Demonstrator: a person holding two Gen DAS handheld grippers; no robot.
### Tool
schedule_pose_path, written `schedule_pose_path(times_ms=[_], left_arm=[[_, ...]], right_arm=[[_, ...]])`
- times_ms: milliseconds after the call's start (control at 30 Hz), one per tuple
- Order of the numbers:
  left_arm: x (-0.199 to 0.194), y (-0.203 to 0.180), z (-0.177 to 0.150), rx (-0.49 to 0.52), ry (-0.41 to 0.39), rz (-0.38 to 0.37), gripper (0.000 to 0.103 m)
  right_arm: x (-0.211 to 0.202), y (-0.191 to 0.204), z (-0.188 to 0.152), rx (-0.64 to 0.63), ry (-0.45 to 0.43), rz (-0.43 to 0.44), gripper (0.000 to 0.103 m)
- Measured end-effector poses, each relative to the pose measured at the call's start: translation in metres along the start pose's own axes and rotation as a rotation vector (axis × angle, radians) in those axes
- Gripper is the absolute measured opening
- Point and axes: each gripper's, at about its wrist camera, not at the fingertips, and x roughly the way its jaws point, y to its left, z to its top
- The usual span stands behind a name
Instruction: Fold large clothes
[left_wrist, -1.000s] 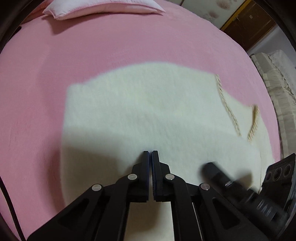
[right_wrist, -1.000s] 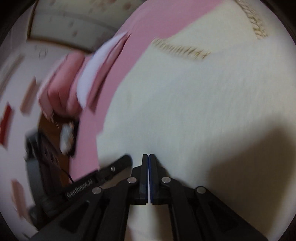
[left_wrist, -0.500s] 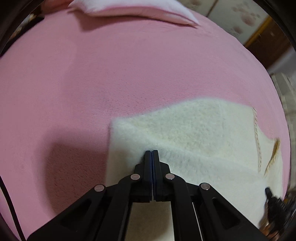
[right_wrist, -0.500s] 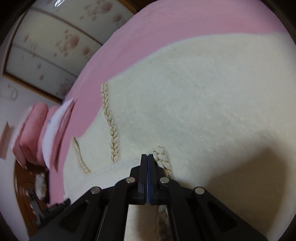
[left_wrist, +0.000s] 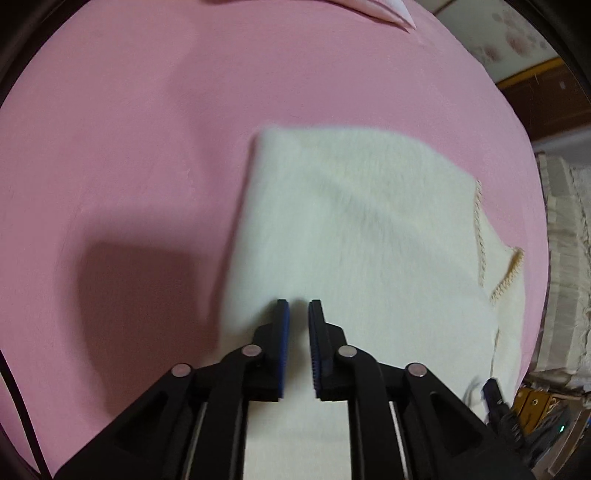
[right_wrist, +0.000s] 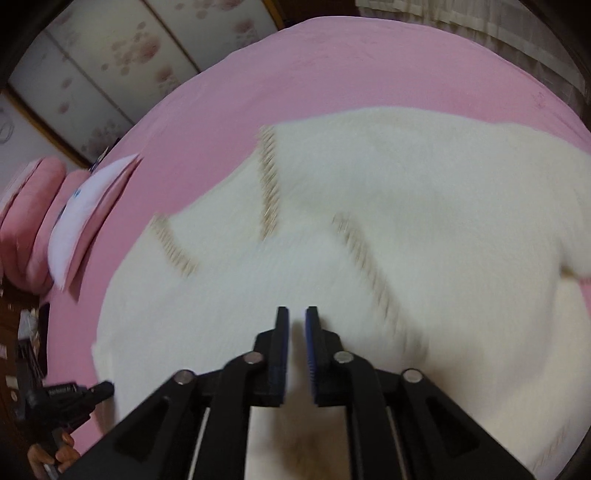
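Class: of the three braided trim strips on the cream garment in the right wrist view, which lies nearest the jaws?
The right-hand strip, slanting down toward the jaws; the other two lie farther left.

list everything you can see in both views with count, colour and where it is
garment: one, cream, fluffy with braided trim, lying flat on the bed under both tongs
bed cover: one, pink, spread beneath the garment
pillows: a stack, pink with one white, at the bed's far edge, seen at left in the right wrist view
sliding doors: white panels with a pink floral print, behind the bed
lace fabric: cream, beside the bed, seen at right in the left wrist view
left tongs: one, black with blue pads, open, nothing between them
right tongs: one, black with blue pads, open, nothing between them
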Motion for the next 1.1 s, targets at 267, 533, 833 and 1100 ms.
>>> schedule_pose_path(times_ms=[267, 533, 833, 1100], left_arm=[[-0.05, 0.006, -0.134, 0.12, -0.12, 0.174, 0.09], [-0.051, -0.005, -0.208, 0.148, -0.056, 0.189, 0.09], [-0.059, -0.06, -0.262, 0.279, -0.047, 0.305, 0.09], [-0.055, -0.151, -0.334, 0.463, -0.03, 0.454, 0.09]], right_arm=[[-0.053, 0.043, -0.144, -0.098, 0.069, -0.044, 0.06], [-0.097, 0.027, -0.21, -0.056, 0.051, -0.078, 0.072], [-0.104, -0.037, -0.203, -0.026, 0.138, -0.067, 0.072], [-0.133, -0.186, -0.165, 0.246, 0.227, -0.034, 0.072]])
